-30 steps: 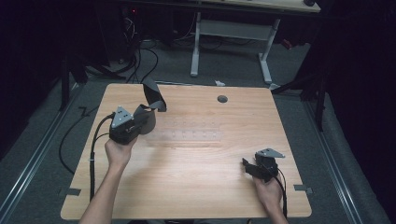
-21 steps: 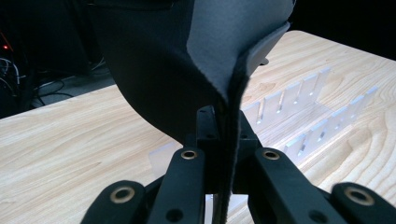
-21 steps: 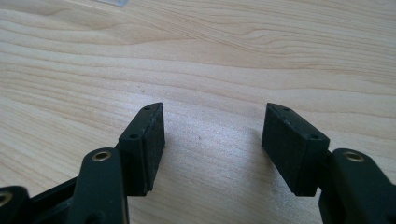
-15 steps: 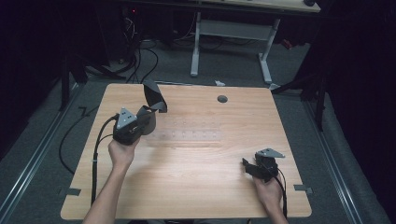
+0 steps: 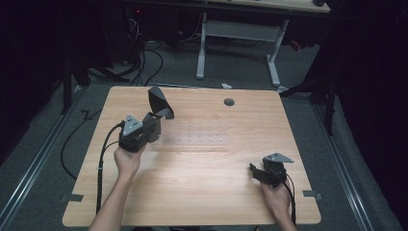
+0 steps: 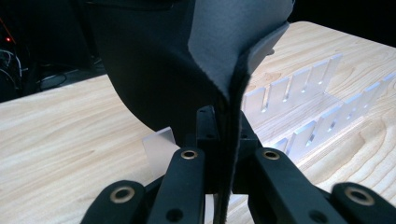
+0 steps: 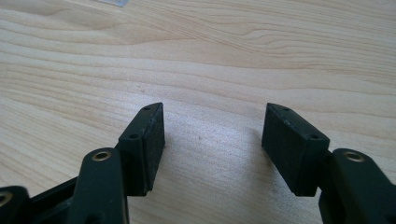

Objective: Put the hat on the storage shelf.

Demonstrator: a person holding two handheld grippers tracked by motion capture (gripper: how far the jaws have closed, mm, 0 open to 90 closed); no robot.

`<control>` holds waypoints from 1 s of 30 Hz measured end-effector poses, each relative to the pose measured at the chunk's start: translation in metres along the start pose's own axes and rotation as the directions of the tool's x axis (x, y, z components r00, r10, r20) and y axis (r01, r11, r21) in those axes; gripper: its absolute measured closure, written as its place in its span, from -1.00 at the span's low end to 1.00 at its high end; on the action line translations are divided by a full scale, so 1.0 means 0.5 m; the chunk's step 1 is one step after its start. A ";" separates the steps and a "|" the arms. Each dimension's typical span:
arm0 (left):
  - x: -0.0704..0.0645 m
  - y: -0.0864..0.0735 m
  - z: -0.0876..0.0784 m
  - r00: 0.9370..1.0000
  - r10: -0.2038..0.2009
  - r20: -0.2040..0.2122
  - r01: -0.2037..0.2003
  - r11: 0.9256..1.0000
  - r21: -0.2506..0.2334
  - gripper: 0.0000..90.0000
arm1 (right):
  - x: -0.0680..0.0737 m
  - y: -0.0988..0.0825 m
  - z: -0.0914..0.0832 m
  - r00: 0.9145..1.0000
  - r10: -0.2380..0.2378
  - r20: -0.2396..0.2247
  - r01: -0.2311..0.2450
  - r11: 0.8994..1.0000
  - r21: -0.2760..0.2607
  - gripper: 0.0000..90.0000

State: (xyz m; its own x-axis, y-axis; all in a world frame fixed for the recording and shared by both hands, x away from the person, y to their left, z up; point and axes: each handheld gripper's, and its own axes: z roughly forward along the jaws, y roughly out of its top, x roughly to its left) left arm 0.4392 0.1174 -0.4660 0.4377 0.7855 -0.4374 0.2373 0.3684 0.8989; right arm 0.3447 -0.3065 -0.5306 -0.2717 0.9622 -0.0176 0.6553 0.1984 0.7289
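The left gripper (image 6: pixel 223 140) is clamped on the lower fold of a thin dark-grey felt-like sheet (image 6: pixel 219 51), which rises directly above its jaws and appears light, limp and best pinched at that doubled edge.

The table (image 5: pixel 202 192) is pale wood with a clear flowing grain, smooth and softly sheened; the dark grey cloth (image 6: pixel 224 42) pinched in the left gripper (image 6: pixel 224 140) looks matt and felt-like, with a slightly fuzzy cut edge; the clear divider rack (image 6: pixel 303 98) is frosted translucent plastic, smooth, with slotted walls; the right gripper (image 7: pixel 212 144) has matt black plastic arms with brass-coloured rivets, and its pads (image 7: pixel 289 144) are finely ribbed black rubber
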 end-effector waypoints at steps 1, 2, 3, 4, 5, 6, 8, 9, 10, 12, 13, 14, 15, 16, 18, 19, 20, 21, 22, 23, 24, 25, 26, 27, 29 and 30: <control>0.001 -0.001 0.000 1.000 -0.006 -0.002 0.006 1.000 0.001 0.91 | 0.000 0.000 0.000 1.000 0.001 0.000 -0.001 1.000 0.000 -0.12; 0.001 -0.001 0.000 1.000 -0.006 -0.002 0.006 1.000 0.001 0.91 | 0.000 0.000 0.000 1.000 0.001 0.000 -0.001 1.000 0.000 -0.12; 0.005 -0.005 -0.001 1.000 -0.015 -0.004 0.015 1.000 0.006 0.91 | 0.000 0.000 0.000 1.000 0.000 0.000 0.000 1.000 0.000 -0.12; 0.006 -0.006 -0.002 1.000 -0.020 -0.003 0.020 1.000 0.002 0.91 | 0.000 0.000 0.000 1.000 0.000 0.000 0.000 1.000 0.000 -0.12; 0.006 -0.006 -0.003 1.000 -0.023 -0.004 0.023 1.000 0.002 0.91 | 0.000 0.000 0.000 1.000 0.000 0.000 0.000 1.000 0.000 -0.12; 0.005 -0.006 -0.003 1.000 -0.023 -0.004 0.023 1.000 0.003 0.91 | 0.000 0.000 0.000 1.000 0.000 0.000 0.000 1.000 0.000 -0.12; 0.004 -0.006 -0.003 1.000 -0.023 -0.007 0.023 1.000 0.006 0.90 | 0.000 0.000 0.000 1.000 0.000 0.000 0.000 1.000 0.000 -0.12; 0.004 -0.006 -0.003 1.000 -0.023 -0.009 0.024 1.000 0.008 0.90 | 0.000 0.000 0.000 1.000 0.001 0.000 -0.001 1.000 0.000 -0.12; 0.004 -0.006 -0.003 1.000 -0.024 -0.014 0.024 1.000 0.011 0.89 | 0.000 0.000 0.000 1.000 0.000 0.000 0.000 1.000 0.000 -0.12; 0.003 -0.006 -0.004 0.999 -0.025 -0.021 0.026 0.999 0.018 0.89 | 0.000 0.000 0.000 1.000 0.001 0.000 -0.001 1.000 0.000 -0.12; 0.003 -0.006 -0.005 0.999 -0.026 -0.026 0.027 0.999 0.024 0.88 | 0.000 0.000 0.000 1.000 0.001 0.000 -0.001 1.000 0.000 -0.12; 0.003 -0.006 -0.005 0.999 -0.027 -0.031 0.028 0.999 0.028 0.87 | 0.000 0.000 0.000 1.000 0.001 0.000 -0.001 1.000 0.000 -0.12; 0.003 -0.006 -0.005 0.999 -0.027 -0.031 0.028 0.999 0.028 0.84 | 0.000 0.000 0.000 1.000 0.001 0.000 -0.001 1.000 0.000 -0.12; 0.003 -0.006 -0.006 0.999 -0.032 -0.035 0.033 0.999 0.037 0.84 | 0.000 0.000 0.000 1.000 0.001 0.000 -0.001 1.000 0.000 -0.12; 0.005 -0.007 -0.009 0.999 -0.033 -0.043 0.034 0.999 0.041 0.80 | 0.000 0.000 0.000 1.000 0.000 0.000 0.000 1.000 0.000 -0.12; 0.005 -0.007 -0.009 0.999 -0.033 -0.043 0.034 0.999 0.041 0.80 | 0.000 0.000 0.000 1.000 0.000 0.000 0.000 1.000 0.000 -0.13; 0.006 -0.006 -0.011 0.998 -0.040 -0.045 0.041 0.998 0.040 0.80 | 0.000 0.000 0.000 1.000 0.000 0.000 0.000 1.000 0.000 -0.13; 0.008 -0.006 -0.012 0.998 -0.044 -0.049 0.046 0.998 0.040 0.80 | 0.000 0.000 0.000 1.000 0.000 0.000 0.000 1.000 0.000 -0.13; 0.011 -0.006 -0.015 0.997 -0.049 -0.058 0.051 0.998 0.039 0.74 | 0.000 0.000 0.000 1.000 0.001 0.000 -0.001 1.000 0.000 -0.13; 0.013 -0.006 -0.017 0.997 -0.052 -0.062 0.055 0.998 0.041 0.68 | 0.000 0.000 0.000 1.000 0.001 0.000 -0.001 1.000 0.000 -0.13; 0.015 -0.006 -0.018 0.996 -0.056 -0.065 0.059 0.997 0.042 0.63 | 0.000 0.000 0.000 1.000 0.001 0.000 -0.001 1.000 0.000 -0.13; 0.016 -0.006 -0.019 0.995 -0.066 -0.069 0.069 0.997 0.043 0.56 | 0.000 0.000 0.000 1.000 0.000 0.000 0.000 1.000 0.000 -0.13; 0.016 -0.006 -0.019 0.995 -0.066 -0.069 0.069 0.997 0.043 0.46 | 0.000 0.000 0.000 1.000 0.000 0.000 0.000 1.000 0.000 -0.13; 0.020 -0.005 -0.023 0.993 -0.085 -0.085 0.089 0.995 0.044 0.33 | 0.000 0.000 0.000 1.000 0.000 0.000 0.000 1.000 0.000 -0.13; 0.023 -0.004 -0.027 0.991 -0.090 -0.098 0.096 0.994 0.050 0.18 | 0.000 0.000 0.000 1.000 0.001 0.000 -0.001 1.000 0.000 -0.13; 0.024 -0.004 -0.030 0.991 -0.091 -0.102 0.097 0.993 0.062 0.13 | 0.000 0.000 0.000 1.000 0.000 0.000 0.000 1.000 0.000 -0.13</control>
State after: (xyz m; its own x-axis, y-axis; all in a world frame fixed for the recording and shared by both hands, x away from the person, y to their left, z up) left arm 0.4310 0.1333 -0.4727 0.3238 0.7954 -0.5124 0.3320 0.4117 0.8487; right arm 0.3446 -0.3063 -0.5306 -0.2715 0.9623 -0.0173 0.6553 0.1980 0.7290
